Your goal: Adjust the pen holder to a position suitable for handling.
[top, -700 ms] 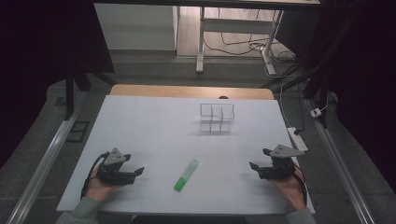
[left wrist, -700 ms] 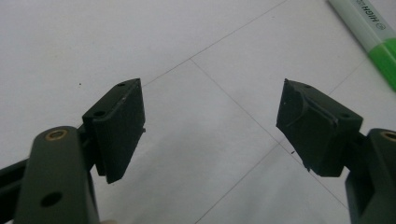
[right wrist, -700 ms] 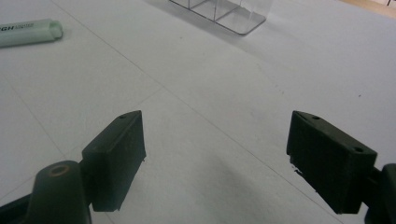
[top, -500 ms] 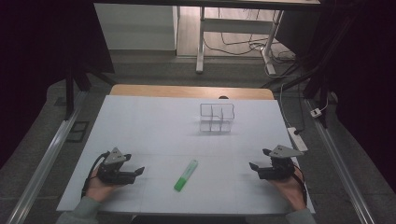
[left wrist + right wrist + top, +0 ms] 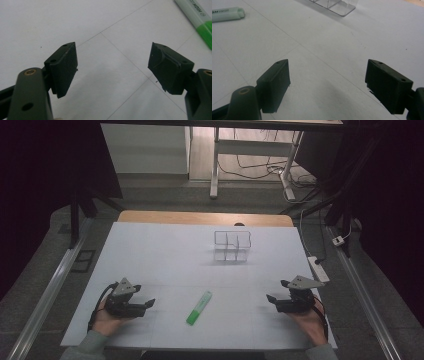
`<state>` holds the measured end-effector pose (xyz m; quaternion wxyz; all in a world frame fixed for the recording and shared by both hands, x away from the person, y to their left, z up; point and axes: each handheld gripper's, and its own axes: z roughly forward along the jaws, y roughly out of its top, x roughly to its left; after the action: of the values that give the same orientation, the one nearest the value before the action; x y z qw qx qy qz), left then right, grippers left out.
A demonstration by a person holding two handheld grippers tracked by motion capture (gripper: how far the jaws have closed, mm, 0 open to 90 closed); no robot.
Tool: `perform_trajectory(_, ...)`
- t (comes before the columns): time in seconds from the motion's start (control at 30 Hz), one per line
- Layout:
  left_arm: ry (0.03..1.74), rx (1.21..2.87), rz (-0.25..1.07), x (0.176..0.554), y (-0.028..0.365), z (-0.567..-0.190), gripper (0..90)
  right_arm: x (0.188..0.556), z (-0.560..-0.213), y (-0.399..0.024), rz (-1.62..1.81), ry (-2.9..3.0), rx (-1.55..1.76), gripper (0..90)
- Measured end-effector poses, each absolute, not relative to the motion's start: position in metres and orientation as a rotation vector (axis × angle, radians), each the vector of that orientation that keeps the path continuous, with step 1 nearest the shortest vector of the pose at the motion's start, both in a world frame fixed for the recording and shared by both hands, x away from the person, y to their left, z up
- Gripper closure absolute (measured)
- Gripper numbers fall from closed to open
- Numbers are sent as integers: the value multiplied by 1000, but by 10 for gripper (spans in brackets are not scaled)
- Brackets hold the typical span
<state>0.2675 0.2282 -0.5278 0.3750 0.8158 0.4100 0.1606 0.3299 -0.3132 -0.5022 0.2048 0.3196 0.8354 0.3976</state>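
High view, left to right: left gripper (image 5: 148, 304), jaws wide and empty, a green marker (image 5: 199, 301) lying flat between the hands, then the right gripper (image 5: 271, 299), also wide and empty. Left gripper view reveals print on the marker's pale cap. Farther back stands a clear organizer (image 5: 232, 246) on the white table (image 5: 165, 250); dark room around
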Motion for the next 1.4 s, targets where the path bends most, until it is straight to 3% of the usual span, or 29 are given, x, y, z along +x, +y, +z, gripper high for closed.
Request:
perform_trajectory(0.63,1048,2091,411,268,227,-528,239,337,-495,-306,1130,2297,948,246)
perform_trajectory(1.4,1056,2098,412,267,228,-529,239,371,-482,-274,1139,2296,998,334)
